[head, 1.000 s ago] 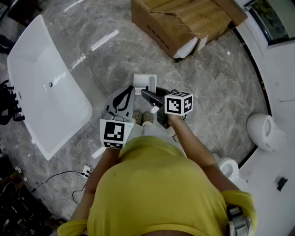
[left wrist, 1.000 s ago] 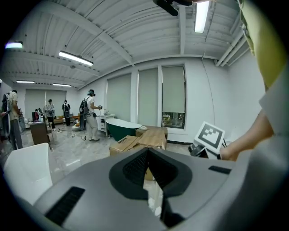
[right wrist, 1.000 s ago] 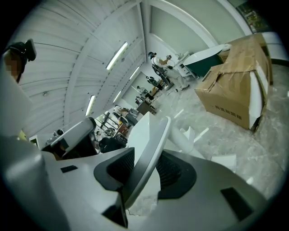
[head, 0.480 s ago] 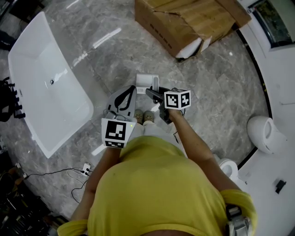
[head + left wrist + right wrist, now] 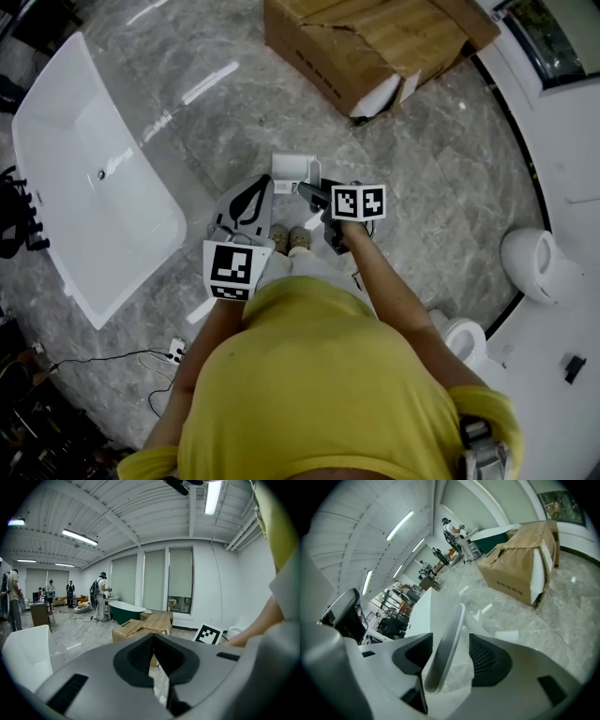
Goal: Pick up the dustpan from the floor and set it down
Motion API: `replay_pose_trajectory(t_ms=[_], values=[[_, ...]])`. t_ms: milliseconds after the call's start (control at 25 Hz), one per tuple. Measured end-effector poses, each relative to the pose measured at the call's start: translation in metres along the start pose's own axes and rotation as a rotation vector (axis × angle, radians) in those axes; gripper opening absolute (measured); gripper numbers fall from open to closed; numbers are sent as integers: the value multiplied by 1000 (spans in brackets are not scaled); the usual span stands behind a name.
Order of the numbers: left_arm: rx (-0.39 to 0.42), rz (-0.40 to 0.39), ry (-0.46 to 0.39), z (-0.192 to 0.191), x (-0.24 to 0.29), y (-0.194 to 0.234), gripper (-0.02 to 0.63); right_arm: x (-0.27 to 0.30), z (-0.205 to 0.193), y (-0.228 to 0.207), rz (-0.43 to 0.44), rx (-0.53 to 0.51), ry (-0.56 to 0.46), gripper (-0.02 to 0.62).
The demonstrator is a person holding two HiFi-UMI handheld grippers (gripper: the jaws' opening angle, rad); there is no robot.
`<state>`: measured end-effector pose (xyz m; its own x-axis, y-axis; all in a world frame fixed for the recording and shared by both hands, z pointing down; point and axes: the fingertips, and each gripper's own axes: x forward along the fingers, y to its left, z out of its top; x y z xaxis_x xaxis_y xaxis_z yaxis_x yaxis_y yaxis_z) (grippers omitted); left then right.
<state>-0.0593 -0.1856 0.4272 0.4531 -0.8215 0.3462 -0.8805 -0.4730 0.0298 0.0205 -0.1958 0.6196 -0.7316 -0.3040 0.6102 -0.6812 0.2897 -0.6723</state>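
Observation:
The white dustpan (image 5: 291,168) rests on the grey marble floor just ahead of the person's shoes. Its pale grey handle (image 5: 446,641) rises upright between the jaws of my right gripper (image 5: 450,657). Those jaws are opening, and a gap shows between the handle and the right pad. In the head view the right gripper (image 5: 310,193) reaches down to the dustpan from the right. My left gripper (image 5: 154,654) is shut on nothing and points level across the room; in the head view this left gripper (image 5: 249,195) hangs just left of the dustpan.
A large torn cardboard box (image 5: 366,47) stands on the floor beyond the dustpan. A white bathtub (image 5: 94,178) lies to the left, a white toilet (image 5: 532,267) to the right. Cables and a plug (image 5: 173,351) trail at the lower left. Several people stand far off.
My right gripper has sunk toward the floor with the dustpan, and its jaws have spread apart around the handle. The left gripper has stayed where it was.

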Motion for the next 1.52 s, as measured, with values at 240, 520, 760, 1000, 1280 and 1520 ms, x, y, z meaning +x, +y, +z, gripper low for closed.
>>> replay_pose_trajectory(t_ms=[240, 520, 760, 1000, 1280, 1520], values=[[13, -14, -26, 7, -1, -8, 3, -53, 21, -5, -191, -106, -153, 249], [36, 2, -91, 38, -3, -9, 3, -149, 95, 48, -378, -436, -500, 11], [81, 39, -218, 98, -18, -13, 3, -220, 135, 120, -399, -628, -769, 11], [121, 67, -288, 145, -32, -19, 3, -257, 148, 162, -413, -708, -901, 11], [129, 89, -304, 152, -37, -21, 3, -268, 147, 178, -434, -776, -936, 9], [128, 88, -307, 155, -38, -19, 3, -264, 148, 179, -429, -772, -925, 9]])
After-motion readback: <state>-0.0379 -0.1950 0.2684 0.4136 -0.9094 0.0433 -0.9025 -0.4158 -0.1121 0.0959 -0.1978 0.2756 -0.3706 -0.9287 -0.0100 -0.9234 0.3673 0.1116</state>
